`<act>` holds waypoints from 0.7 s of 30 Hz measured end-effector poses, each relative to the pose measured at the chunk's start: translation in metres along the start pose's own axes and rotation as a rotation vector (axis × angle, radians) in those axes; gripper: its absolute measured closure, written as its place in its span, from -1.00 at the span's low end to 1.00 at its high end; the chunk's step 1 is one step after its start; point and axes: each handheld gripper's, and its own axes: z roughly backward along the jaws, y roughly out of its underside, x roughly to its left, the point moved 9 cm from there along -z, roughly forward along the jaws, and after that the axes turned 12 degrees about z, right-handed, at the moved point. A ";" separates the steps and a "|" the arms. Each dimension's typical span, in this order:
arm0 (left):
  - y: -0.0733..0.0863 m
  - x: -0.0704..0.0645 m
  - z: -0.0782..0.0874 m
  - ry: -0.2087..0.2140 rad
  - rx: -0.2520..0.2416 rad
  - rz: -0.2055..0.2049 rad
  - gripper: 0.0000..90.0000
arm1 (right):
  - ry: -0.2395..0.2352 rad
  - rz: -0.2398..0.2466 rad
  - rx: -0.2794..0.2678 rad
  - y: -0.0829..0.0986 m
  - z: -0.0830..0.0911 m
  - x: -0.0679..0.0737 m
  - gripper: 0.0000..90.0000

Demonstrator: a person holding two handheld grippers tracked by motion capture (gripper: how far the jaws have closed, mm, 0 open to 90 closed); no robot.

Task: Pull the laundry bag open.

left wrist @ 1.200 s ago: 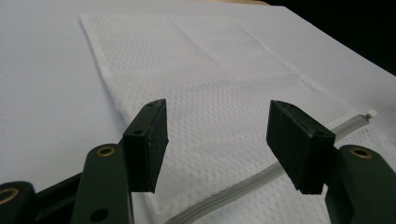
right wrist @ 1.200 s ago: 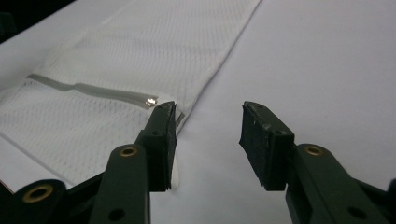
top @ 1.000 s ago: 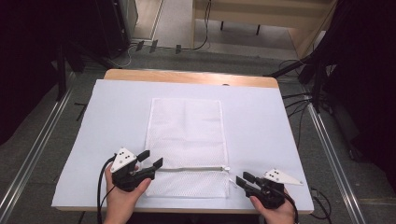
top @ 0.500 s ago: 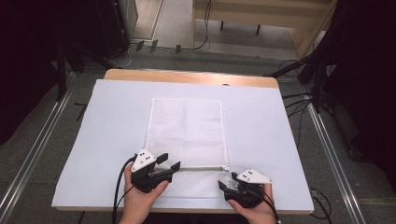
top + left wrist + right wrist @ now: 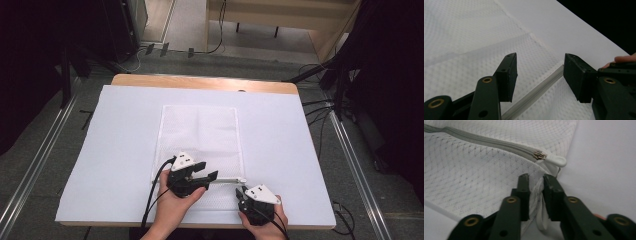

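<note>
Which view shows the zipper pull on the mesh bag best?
The right gripper view: the zipper pull is close and sharp, just beyond the right gripper. In the high view it is a tiny speck; the left gripper view shows zipper tape.

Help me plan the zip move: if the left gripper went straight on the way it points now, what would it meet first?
Probably the grey zipper strip of the white mesh bag, which runs between the left gripper's open jaws. Farther along that line sits the other gripper, pinching the bag's corner; depth is hard to judge.

mesh bag (image 5: 199,137): white woven cloth | zipper pull (image 5: 539,155): shiny metal | table edge (image 5: 200,81): wood
</note>
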 end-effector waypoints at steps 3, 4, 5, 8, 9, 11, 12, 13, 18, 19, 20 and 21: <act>-0.001 -0.009 -0.011 0.030 0.021 0.017 0.01 | 0.016 0.016 -0.005 -0.002 -0.002 0.003 1.00; 0.000 -0.012 -0.014 0.039 0.031 0.014 0.01 | 0.013 0.013 -0.008 -0.002 -0.001 0.003 1.00; 0.001 -0.014 -0.017 0.043 0.039 0.013 0.03 | -0.001 0.007 -0.020 -0.002 -0.001 0.002 1.00; 0.006 -0.018 -0.023 0.056 0.067 0.012 0.03 | -0.108 -0.066 -0.084 -0.003 -0.001 0.003 1.00; 0.006 -0.019 -0.024 0.065 0.071 0.020 0.03 | -0.094 -0.053 -0.104 -0.005 0.001 0.002 1.00; 0.006 -0.020 -0.025 0.076 0.076 0.036 0.03 | -0.066 -0.017 -0.161 -0.013 0.009 0.003 1.00; 0.005 -0.021 -0.026 0.086 0.075 0.043 0.03 | -0.055 0.003 -0.190 -0.017 0.013 0.004 1.00; 0.004 -0.023 -0.027 0.087 0.077 0.049 0.01 | -0.048 0.013 -0.212 -0.021 0.017 0.006 1.00; 0.003 -0.031 -0.033 0.083 0.087 0.056 -0.16 | -0.060 0.065 -0.238 -0.027 0.021 0.017 1.00; 0.005 -0.032 -0.034 0.074 0.093 0.055 -0.20 | -0.066 0.067 -0.236 -0.026 0.020 0.019 1.00; 0.007 -0.032 -0.036 0.067 0.104 0.052 -0.23 | -0.068 0.067 -0.235 -0.026 0.020 0.020 1.00; 0.009 -0.032 -0.039 0.058 0.120 0.047 -0.25 | -0.072 0.072 -0.234 -0.026 0.020 0.021 1.00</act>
